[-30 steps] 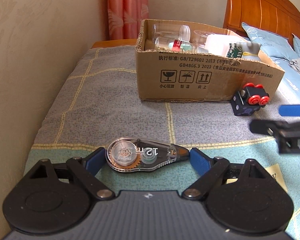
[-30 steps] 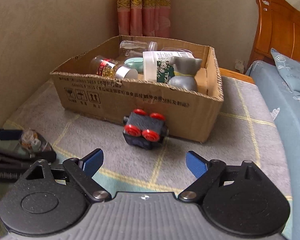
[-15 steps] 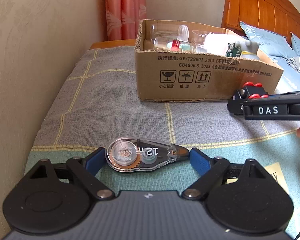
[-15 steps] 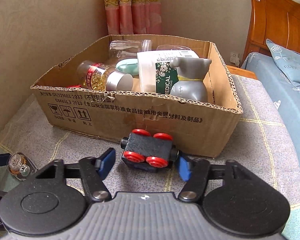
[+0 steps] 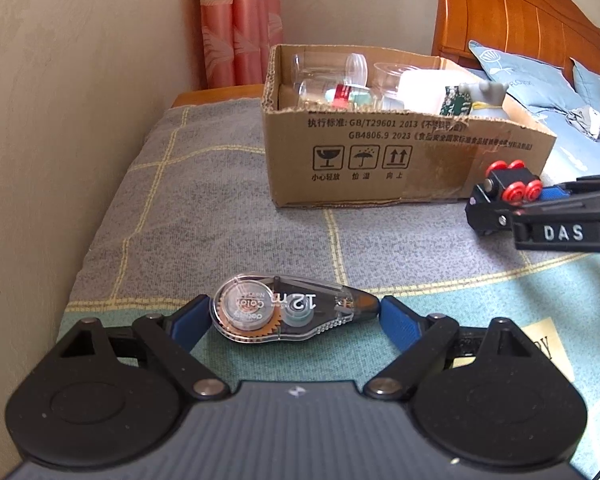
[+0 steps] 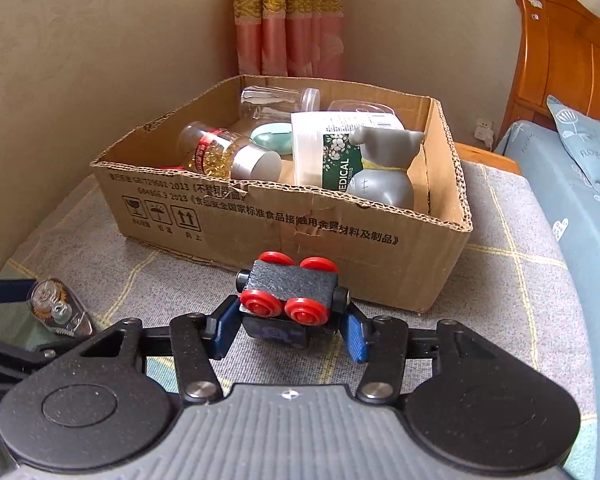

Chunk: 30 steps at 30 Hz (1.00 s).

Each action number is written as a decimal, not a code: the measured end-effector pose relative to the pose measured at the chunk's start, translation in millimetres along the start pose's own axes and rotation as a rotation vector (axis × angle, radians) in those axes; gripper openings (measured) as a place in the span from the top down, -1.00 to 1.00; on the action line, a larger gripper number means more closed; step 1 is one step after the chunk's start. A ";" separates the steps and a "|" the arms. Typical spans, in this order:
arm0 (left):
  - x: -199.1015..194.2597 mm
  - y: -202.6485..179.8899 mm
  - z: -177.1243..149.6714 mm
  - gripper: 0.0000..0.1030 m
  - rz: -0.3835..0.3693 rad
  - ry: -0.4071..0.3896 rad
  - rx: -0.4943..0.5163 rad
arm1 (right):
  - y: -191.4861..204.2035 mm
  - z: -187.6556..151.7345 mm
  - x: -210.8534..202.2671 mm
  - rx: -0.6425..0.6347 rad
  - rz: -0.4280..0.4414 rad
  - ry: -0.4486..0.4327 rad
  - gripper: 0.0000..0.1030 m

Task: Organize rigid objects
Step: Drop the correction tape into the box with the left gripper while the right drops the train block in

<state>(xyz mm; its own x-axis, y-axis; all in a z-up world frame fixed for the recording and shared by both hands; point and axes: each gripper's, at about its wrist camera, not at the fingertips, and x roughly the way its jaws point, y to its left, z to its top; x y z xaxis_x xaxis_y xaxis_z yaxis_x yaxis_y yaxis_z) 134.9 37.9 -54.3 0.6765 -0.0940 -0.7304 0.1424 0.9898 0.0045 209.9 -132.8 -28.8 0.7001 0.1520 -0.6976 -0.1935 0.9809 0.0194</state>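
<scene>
A clear correction-tape dispenser [image 5: 288, 312] lies on the blanket between the blue pads of my left gripper [image 5: 294, 316], whose jaws touch both its ends. It also shows in the right wrist view [image 6: 58, 310]. A black toy train car with red wheels [image 6: 290, 300] sits in front of the cardboard box [image 6: 260, 216], clamped between the pads of my right gripper [image 6: 290, 328]. The car [image 5: 506, 188] and right gripper show at the right of the left wrist view. The box [image 5: 380, 160] holds bottles, a jar and a grey figure.
A wall runs along the left side of the bed. A wooden headboard [image 5: 520, 16] and blue pillows [image 5: 528, 76] lie to the right. A pink curtain [image 6: 288, 20] hangs behind the box. A paper label [image 5: 548, 352] lies by the left gripper.
My right gripper moved forward to the toy train car and closed its jaws on it. My left gripper and the tape dispenser stayed in place.
</scene>
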 end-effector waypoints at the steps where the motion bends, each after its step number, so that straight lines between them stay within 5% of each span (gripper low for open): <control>1: -0.9 -0.1 0.9 -0.74 -0.002 -0.001 0.002 | -0.5 -0.2 -2.1 -0.006 0.002 -0.001 -0.13; 17: -29.2 -6.4 34.7 -0.74 -0.058 -0.040 0.032 | -8.3 24.4 -60.8 -0.114 0.075 -0.068 -0.13; 30: -14.0 -28.9 136.9 -0.74 -0.103 -0.112 0.155 | -33.7 84.0 -57.5 -0.143 0.057 -0.103 -0.13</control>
<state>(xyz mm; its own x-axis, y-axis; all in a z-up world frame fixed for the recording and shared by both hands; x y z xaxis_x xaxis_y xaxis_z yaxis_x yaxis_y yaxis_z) 220.2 -4.0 49.4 0.7276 -0.2136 -0.6519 0.3182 0.9469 0.0450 233.9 -164.4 70.7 0.7504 0.2260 -0.6211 -0.3261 0.9440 -0.0504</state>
